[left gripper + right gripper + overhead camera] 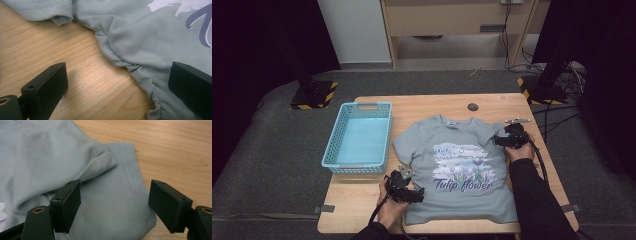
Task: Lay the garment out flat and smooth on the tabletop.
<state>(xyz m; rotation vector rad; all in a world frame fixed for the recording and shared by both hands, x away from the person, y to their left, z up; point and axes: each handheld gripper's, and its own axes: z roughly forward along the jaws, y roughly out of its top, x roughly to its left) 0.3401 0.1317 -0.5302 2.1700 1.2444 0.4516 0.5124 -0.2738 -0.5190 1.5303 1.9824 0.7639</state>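
Tee [462,165] lies flat, print up, mid-table, right of the basket [360,137]. Light, limp knit: it'll sag and bunch, not slippery. Left gripper [412,192] is released, jaws straddling the near-left side seam [135,67], nothing pinched. Right gripper [499,141] is also released, jaws either side of the right sleeve hem [130,180]. Best holds look like seam and hem: doubled fabric, less stretch.
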